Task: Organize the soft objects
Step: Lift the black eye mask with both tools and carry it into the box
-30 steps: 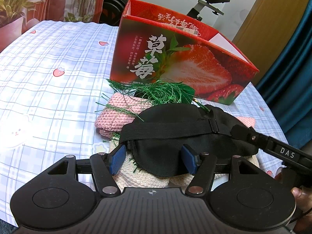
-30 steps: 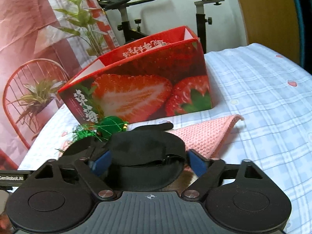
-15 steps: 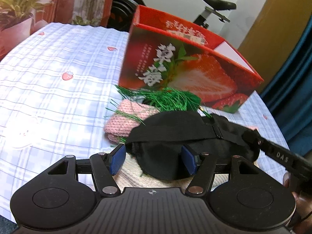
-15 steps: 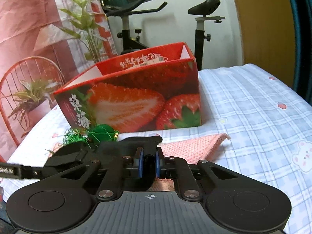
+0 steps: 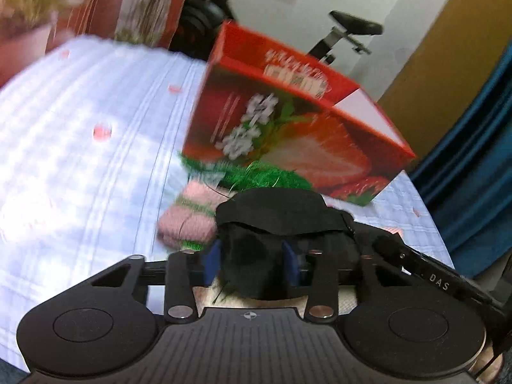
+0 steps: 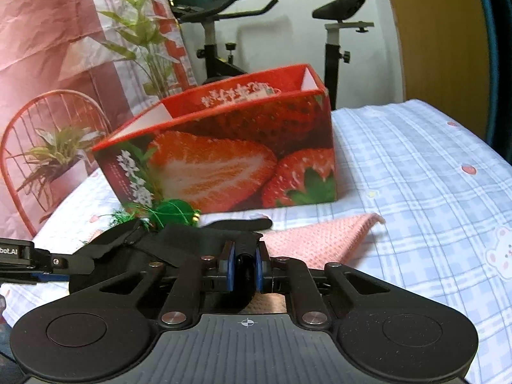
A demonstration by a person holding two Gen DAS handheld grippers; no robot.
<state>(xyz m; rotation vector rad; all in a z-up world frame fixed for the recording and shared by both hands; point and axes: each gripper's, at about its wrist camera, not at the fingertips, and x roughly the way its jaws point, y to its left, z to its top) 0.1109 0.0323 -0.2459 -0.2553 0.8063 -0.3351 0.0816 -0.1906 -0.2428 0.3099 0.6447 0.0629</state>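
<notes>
Black sleep mask held above pink cloths, near desk's front edge. Right claw clamped on mask strap. Left claw closing around mask body; pads not yet pressed. Firm grip advised before lift toward strawberry box.

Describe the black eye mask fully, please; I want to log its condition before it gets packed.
The black eye mask looks like soft matte fabric with a wide strap across it. It lies bunched on the pink knitted cloth before the strawberry box. The right gripper pinches one end; the left gripper is closing around the other.
</notes>
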